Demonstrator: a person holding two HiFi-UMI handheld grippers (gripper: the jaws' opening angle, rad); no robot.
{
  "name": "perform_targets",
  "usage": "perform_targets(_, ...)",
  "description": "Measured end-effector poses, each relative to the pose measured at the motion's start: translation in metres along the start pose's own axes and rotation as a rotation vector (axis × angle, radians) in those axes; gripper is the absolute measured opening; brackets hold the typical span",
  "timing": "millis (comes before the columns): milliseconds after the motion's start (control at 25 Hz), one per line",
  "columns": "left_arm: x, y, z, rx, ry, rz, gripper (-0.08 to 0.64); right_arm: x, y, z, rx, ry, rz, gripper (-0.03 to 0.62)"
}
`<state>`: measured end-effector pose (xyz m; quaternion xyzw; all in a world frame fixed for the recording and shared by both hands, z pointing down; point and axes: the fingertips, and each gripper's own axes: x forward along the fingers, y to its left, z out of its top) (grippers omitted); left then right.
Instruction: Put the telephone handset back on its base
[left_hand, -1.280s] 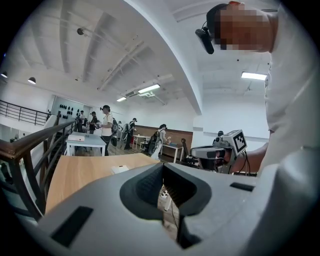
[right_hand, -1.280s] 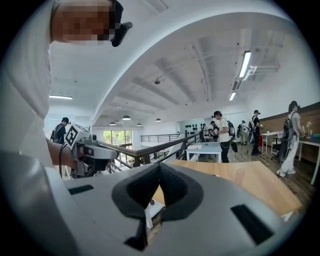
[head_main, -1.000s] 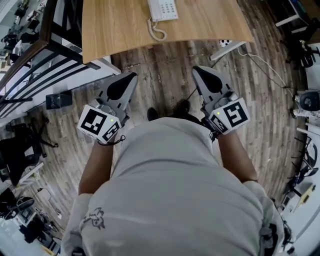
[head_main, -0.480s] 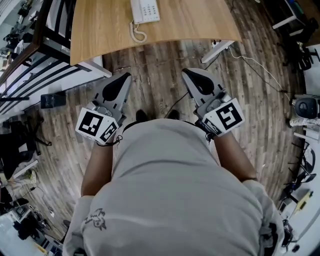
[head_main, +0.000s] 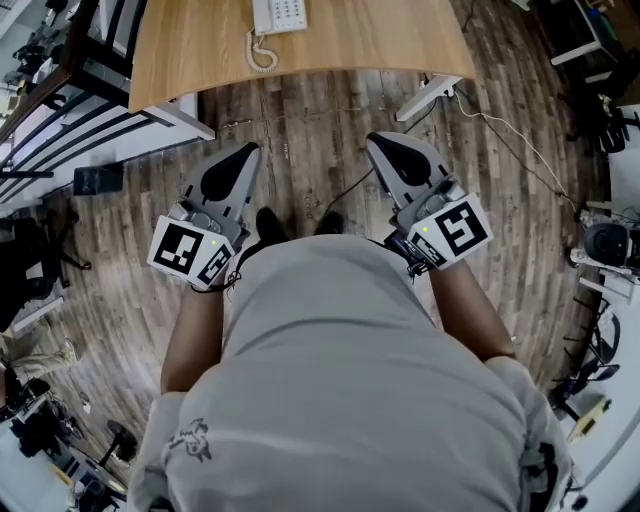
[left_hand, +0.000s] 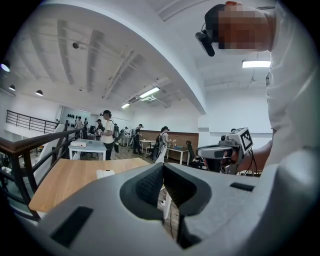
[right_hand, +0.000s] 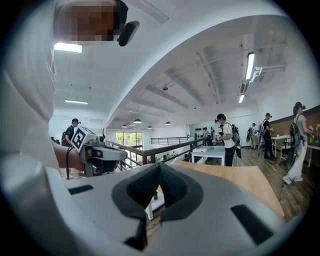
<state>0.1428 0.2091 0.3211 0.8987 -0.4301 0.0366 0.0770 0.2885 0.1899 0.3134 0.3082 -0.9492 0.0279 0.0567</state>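
Note:
A white telephone (head_main: 277, 14) with a coiled cord (head_main: 259, 55) sits on the wooden table (head_main: 360, 40) at the top edge of the head view. It is cut off there, so I cannot tell where its handset lies. My left gripper (head_main: 243, 152) and right gripper (head_main: 386, 142) are held at waist height over the wood floor, well short of the table, both shut and empty. In the left gripper view the jaws (left_hand: 162, 168) meet, with the telephone (left_hand: 105, 173) small on the table beyond. The right gripper view shows its jaws (right_hand: 159, 168) closed together.
A black railing (head_main: 60, 110) runs along the left of the table. A white table leg (head_main: 425, 98) and a floor cable (head_main: 520, 130) lie ahead on the right. Equipment (head_main: 605, 240) stands at the far right. Several people stand at tables (left_hand: 87, 146) in the background.
In the head view the table and telephone have slid up and to the left, nearer the frame's edge. Both grippers stay shut and have hardly moved in the view.

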Motion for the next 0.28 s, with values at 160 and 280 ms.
perform_targets(160,0.001,-0.009,-0.001,0.003,0.001,0.016,0.006,-0.009,-0.003,-0.003,0.001,0.002,0.013,0.005)
perform_targets(280,0.002,-0.017,0.000,0.005,-0.004,0.024,0.006,-0.018,-0.006,-0.004,0.002,0.000,0.016,0.005)
